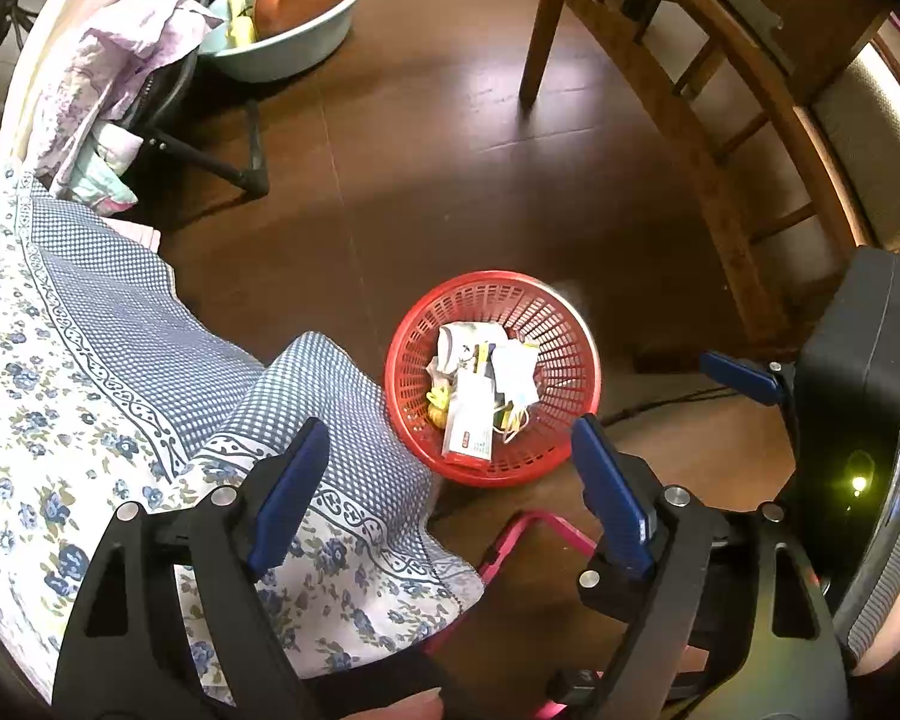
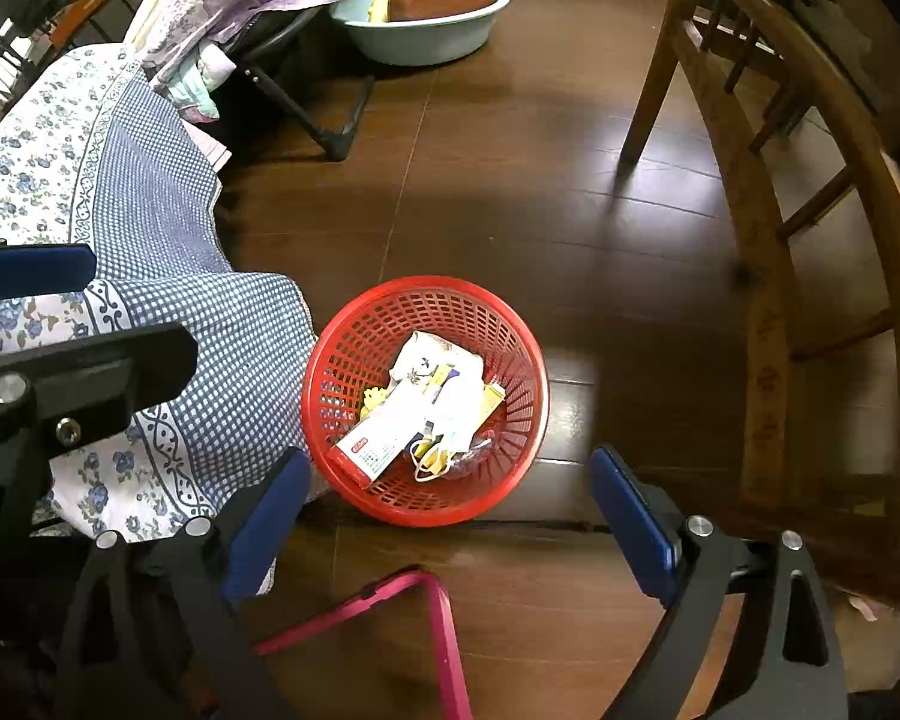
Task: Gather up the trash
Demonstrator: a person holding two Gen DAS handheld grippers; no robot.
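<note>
A round red mesh basket [image 1: 564,324] [image 2: 354,348] stands on the dark wooden floor and holds trash [image 1: 486,384] [image 2: 426,408]: crumpled white paper, a flat printed box, a face mask and yellow scraps. My left gripper [image 1: 450,456] hangs above and just in front of it, pointing down, jaws open and empty. My right gripper [image 2: 450,480] hovers over the basket's near rim, jaws spread wide with nothing between them. In the left wrist view the right gripper's blue finger [image 1: 738,375] shows at the right edge; in the right wrist view the left gripper's finger [image 2: 36,269] shows at the left.
A blue-and-white floral cloth [image 1: 90,360] [image 2: 168,276] drapes down left of the basket. A pink metal frame [image 2: 414,606] lies on the floor in front. A wooden chair [image 2: 768,276] stands right. A pale green basin [image 2: 426,30] with a brown pan sits far back beside a folding rack with clothes.
</note>
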